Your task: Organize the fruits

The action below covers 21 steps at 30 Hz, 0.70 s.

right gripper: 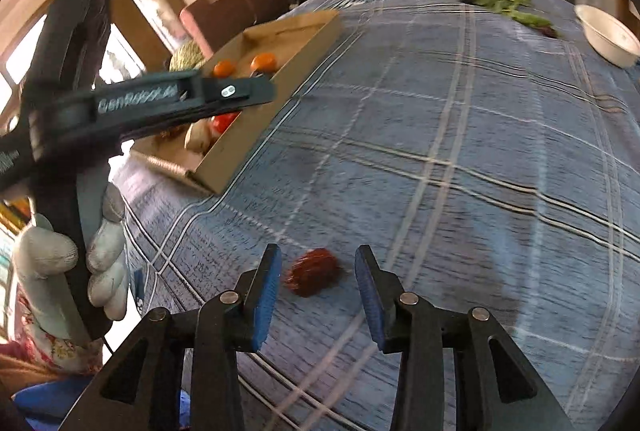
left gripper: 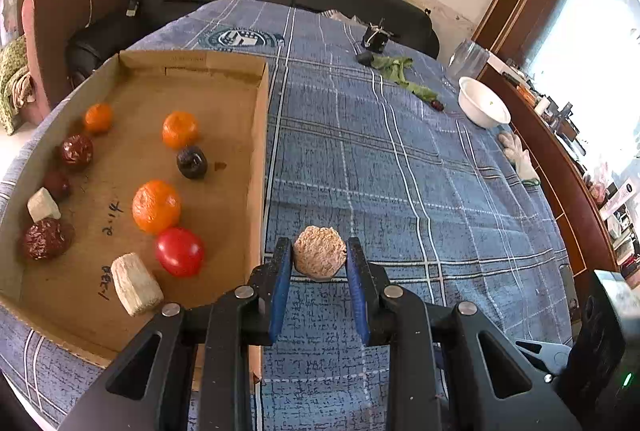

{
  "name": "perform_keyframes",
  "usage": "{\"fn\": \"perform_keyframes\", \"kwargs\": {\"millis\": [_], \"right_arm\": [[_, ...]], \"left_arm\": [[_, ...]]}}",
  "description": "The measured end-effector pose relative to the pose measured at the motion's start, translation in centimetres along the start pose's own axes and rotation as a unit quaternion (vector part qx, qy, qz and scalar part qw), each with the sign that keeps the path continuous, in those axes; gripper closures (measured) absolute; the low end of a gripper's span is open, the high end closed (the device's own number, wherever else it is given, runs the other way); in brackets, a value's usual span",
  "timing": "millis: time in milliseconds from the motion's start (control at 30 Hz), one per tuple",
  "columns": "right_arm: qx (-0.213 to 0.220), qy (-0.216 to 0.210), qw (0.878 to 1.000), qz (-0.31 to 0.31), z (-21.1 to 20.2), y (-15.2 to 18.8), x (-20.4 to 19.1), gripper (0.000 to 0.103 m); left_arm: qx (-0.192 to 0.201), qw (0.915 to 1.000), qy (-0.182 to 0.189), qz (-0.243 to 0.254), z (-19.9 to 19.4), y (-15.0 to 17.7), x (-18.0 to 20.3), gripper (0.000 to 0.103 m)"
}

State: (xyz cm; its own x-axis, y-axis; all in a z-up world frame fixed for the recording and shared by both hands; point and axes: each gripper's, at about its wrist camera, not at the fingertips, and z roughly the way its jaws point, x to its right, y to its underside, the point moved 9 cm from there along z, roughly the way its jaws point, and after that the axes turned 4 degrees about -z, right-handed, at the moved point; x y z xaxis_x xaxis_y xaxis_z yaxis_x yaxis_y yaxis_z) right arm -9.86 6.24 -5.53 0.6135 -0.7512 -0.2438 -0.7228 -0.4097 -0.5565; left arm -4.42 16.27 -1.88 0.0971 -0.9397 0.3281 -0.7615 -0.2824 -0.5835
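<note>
Our left tool (left gripper: 320,257) grips one beige crumbly cake (left gripper: 319,252) between its blue pads, just right of the cardboard tray (left gripper: 262,151) on the blue plaid surface (left gripper: 400,171). In the tray we count three oranges (left gripper: 156,206), one red tomato (left gripper: 179,251), three wrinkled red dates (left gripper: 44,239), one dark plum (left gripper: 192,162) and two pale blocks (left gripper: 136,284). Our right tool (right gripper: 318,271) stands wide open around one red date (right gripper: 312,271), touching nothing.

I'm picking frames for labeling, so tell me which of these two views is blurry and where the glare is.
Right wrist view: motion-smeared, dried red fruit and cloth soft. Left wrist view: sharp, window blown out at right; cardboard box evenly lit.
</note>
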Motion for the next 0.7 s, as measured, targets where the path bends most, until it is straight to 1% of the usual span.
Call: {"fn": "perform_keyframes", "kwargs": {"millis": [100, 133, 200, 467, 567, 633, 700], "right_arm": [[-0.001, 0.043, 0.998, -0.039, 0.3, 0.0, -0.7, 0.061], [-0.001, 0.051, 0.998, -0.046, 0.3, 0.1, -0.8, 0.061], [-0.003, 0.065, 0.996, -0.061, 0.4, 0.4, -1.2, 0.071], [0.02, 0.073, 0.996, -0.053, -1.2, 0.1, -0.9, 0.071], [0.029, 0.072, 0.996, -0.042, -1.8, -0.5, -0.8, 0.071], [0.031, 0.067, 0.997, -0.033, -2.0, -1.2, -0.5, 0.071], [0.032, 0.066, 0.997, -0.028, -2.0, -1.9, -0.5, 0.071]], "left_arm": [[-0.003, 1.0, -0.002, 0.001, 0.3, 0.2, -0.1, 0.077], [-0.005, 1.0, -0.001, 0.0, 0.3, 0.3, -0.2, 0.077], [-0.007, 1.0, 0.001, -0.002, 0.4, 0.3, -0.2, 0.077], [0.002, 1.0, 0.009, -0.002, -0.1, -0.1, 0.1, 0.077], [0.007, 0.9996, 0.023, -0.012, -1.0, -0.6, -0.3, 0.077], [0.016, 0.9993, 0.026, -0.024, -1.9, -1.2, -1.3, 0.077], [0.031, 0.9987, 0.014, -0.038, -2.9, -2.0, -3.1, 0.077]]}}
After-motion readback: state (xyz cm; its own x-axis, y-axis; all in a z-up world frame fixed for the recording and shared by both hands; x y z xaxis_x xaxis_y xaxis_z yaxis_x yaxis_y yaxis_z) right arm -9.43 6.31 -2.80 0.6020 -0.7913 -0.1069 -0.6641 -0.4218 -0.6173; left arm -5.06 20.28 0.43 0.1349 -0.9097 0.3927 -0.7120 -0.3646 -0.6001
